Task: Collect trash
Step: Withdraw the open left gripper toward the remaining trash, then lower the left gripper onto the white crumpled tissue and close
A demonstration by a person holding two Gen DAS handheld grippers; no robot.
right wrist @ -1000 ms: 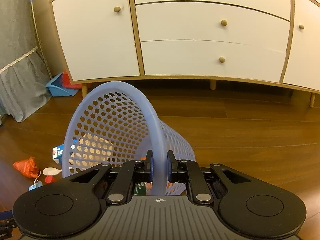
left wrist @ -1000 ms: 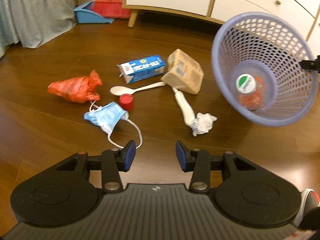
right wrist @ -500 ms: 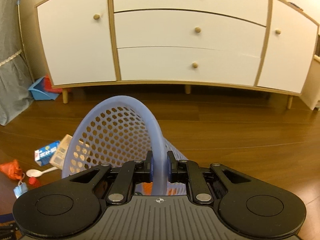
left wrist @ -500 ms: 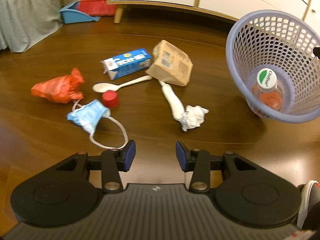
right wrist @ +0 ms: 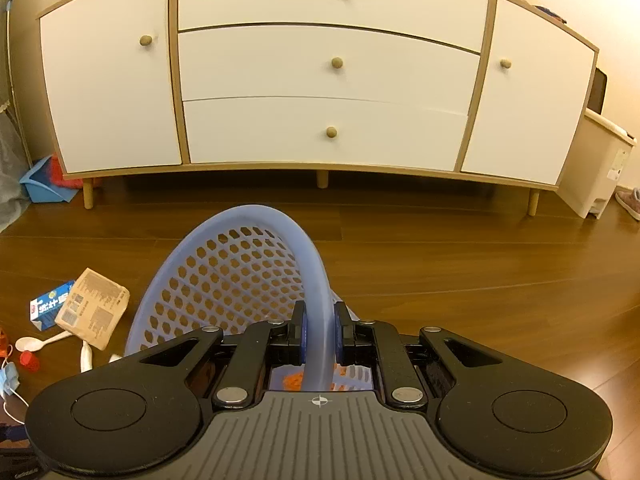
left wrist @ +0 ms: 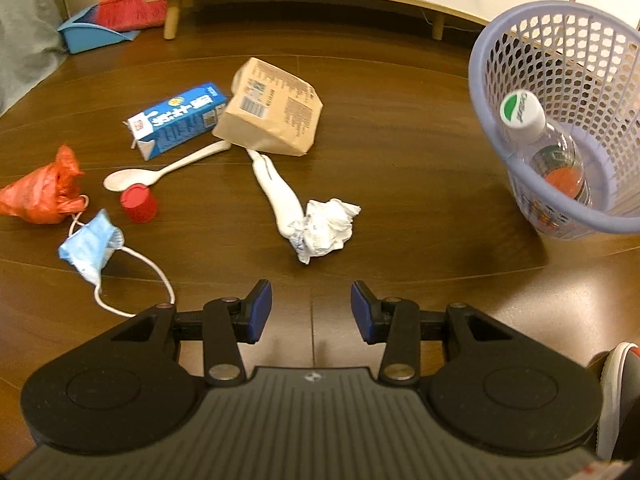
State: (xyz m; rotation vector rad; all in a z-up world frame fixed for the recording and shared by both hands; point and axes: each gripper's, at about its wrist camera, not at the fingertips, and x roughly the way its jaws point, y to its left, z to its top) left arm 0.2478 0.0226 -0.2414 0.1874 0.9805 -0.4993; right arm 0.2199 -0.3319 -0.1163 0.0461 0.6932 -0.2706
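On the dark wood floor, left edge: an orange plastic bag (left wrist: 42, 196), a crumpled blue face mask (left wrist: 90, 246) with its loop trailing, and a red bottle cap (left wrist: 139, 202) lie close together
Middle of the floor: a white plastic spoon (left wrist: 160, 170), a blue milk carton (left wrist: 178, 120) and a brown paper bag (left wrist: 272, 114) touching it; nearer, a long white wrapper (left wrist: 278, 194) ends at a crumpled tissue (left wrist: 326, 228)
Left gripper (left wrist: 311, 307): jaws wide apart, holding nothing, hovering just short of the tissue
Right gripper (right wrist: 319, 330): clamped on the rim of the purple basket (left wrist: 560, 116)
Basket: to the right of the litter, tilted toward it; a plastic bottle (left wrist: 548, 148) already lies inside
Step in hand: likely picking up the tissue, the nearest piece
How to do it well: come down with the fingers straddling the wad, close low on its bulk so the wrapper is not dragged along, and keep the basket mouth tipped toward the pile
Floor: glossy boards, so light pieces may slide when nudged
Room: a white sideboard (right wrist: 320, 80) on wooden legs stands behind; a blue dustpan (left wrist: 90, 34) with a red brush sits by its left leg
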